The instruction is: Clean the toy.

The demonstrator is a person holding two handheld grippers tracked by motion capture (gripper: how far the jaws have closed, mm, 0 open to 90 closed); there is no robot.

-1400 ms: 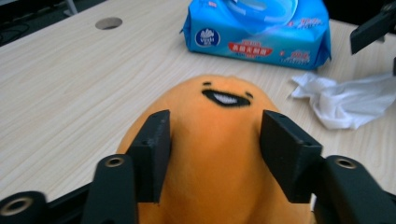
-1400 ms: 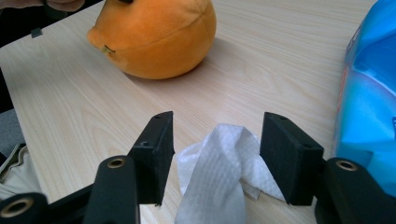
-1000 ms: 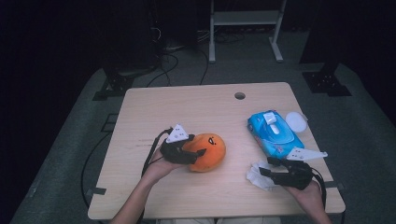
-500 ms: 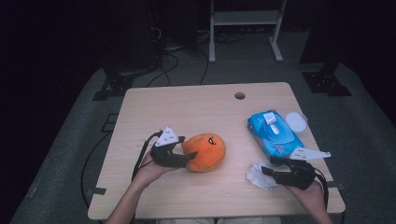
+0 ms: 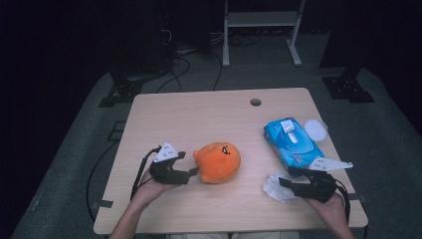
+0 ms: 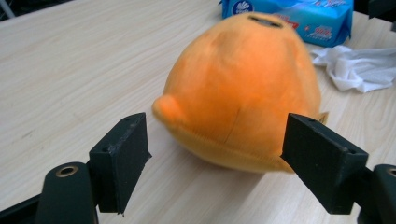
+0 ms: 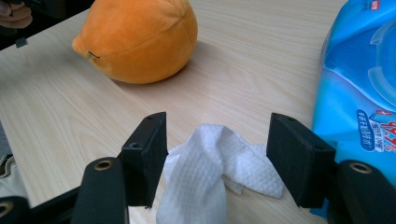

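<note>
An orange plush toy (image 5: 219, 162) (image 6: 243, 88) (image 7: 140, 37) lies on the wooden table (image 5: 199, 114) near its middle. My left gripper (image 5: 193, 172) (image 6: 217, 140) is just left of the toy. Its jaws have just been opening and stand apart; the toy sits just beyond the tips and the pads do not press it. A crumpled white wipe (image 5: 276, 188) (image 7: 205, 163) lies at the front right, between the spread jaws of my right gripper (image 5: 288, 178) (image 7: 215, 140), which do not squeeze it.
A blue pack of wet wipes (image 5: 291, 142) (image 6: 289, 18) (image 7: 359, 93) lies at the right, with a round white lid (image 5: 316, 129) beside it. A cable hole (image 5: 256, 102) is near the far edge. Bare tabletop stretches behind and left of the toy.
My left gripper has let go of the plush toy and drawn back to the left, jaws spreading. The toy stays on the table. The right gripper has kept its place over the wipe.
</note>
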